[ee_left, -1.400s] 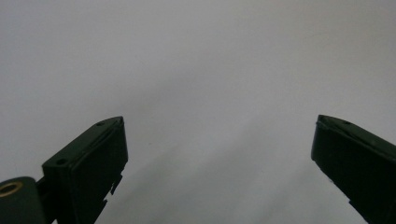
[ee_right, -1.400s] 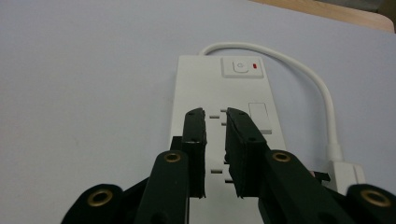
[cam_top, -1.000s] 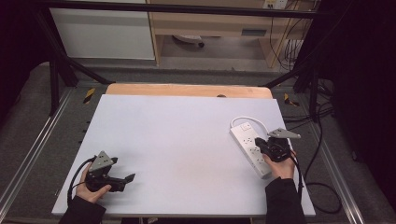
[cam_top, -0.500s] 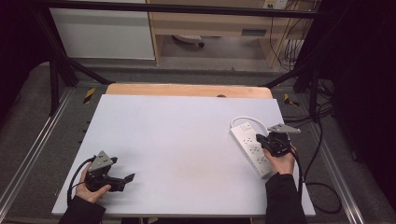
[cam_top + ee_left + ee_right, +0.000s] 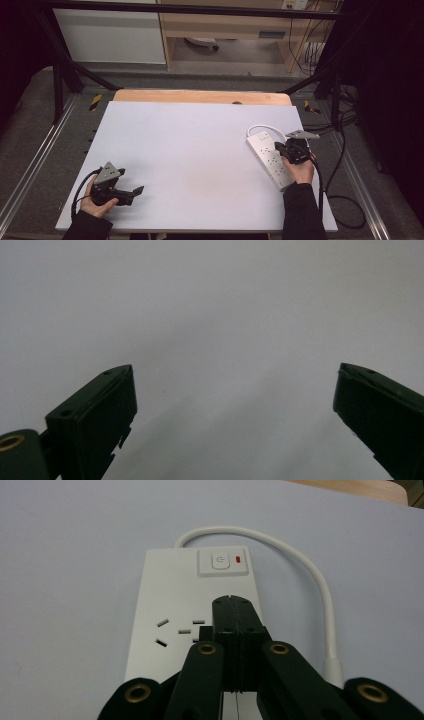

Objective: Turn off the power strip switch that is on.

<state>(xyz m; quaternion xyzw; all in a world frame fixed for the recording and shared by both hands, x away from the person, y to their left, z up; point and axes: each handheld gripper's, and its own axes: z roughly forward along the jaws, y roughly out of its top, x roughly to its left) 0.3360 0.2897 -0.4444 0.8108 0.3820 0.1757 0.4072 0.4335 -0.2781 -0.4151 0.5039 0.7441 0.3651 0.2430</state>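
A white power strip (image 5: 268,156) lies at the table's right side, its switch end pointing away from the person. My right gripper (image 5: 284,149) hovers over it, jaws shut with nothing between them. In the right gripper view the shut tips (image 5: 234,603) sit just short of the strip's power button (image 5: 219,561), beside a socket (image 5: 172,629); a small red indicator (image 5: 238,559) shows. The strip's white cable (image 5: 311,572) loops off to the right. My left gripper (image 5: 135,191) rests low near the front left of the table, jaws wide open (image 5: 235,385) over bare white surface.
The white table top (image 5: 190,145) has a wooden strip (image 5: 200,96) along its far edge. Black cables (image 5: 345,200) hang off the right side by the metal frame. White cabinets and a shelf stand beyond the table.
My right gripper has edged slightly forward along the power strip toward its switch end. The left gripper has stayed where it was.
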